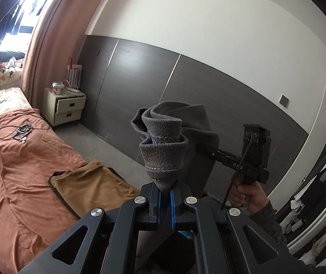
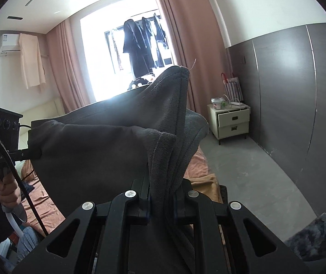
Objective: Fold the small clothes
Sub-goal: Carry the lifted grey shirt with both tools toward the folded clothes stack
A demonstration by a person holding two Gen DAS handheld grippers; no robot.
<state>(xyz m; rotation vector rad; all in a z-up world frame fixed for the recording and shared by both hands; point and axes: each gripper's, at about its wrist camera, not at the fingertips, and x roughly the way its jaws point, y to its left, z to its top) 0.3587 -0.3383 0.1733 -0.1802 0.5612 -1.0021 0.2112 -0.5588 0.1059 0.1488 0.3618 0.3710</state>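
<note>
Grey cloth [image 1: 163, 150]: held aloft between both tools. Left gripper [image 1: 165, 190] pinching a bunched edge at 6 o'clock; right gripper [image 2: 161, 196] clamped on another edge. Bed [image 1: 21, 159] at 9 o'clock.

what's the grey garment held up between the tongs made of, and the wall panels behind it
Grey garment: looks like a soft knit, perhaps cotton fleece; matte, with a looped terry inside and a stitched hem. Wall panels: probably dark wood-grain laminate; smooth, faint sheen, thin pale joint strips. Both tongs, left and right, pinch the garment.
</note>
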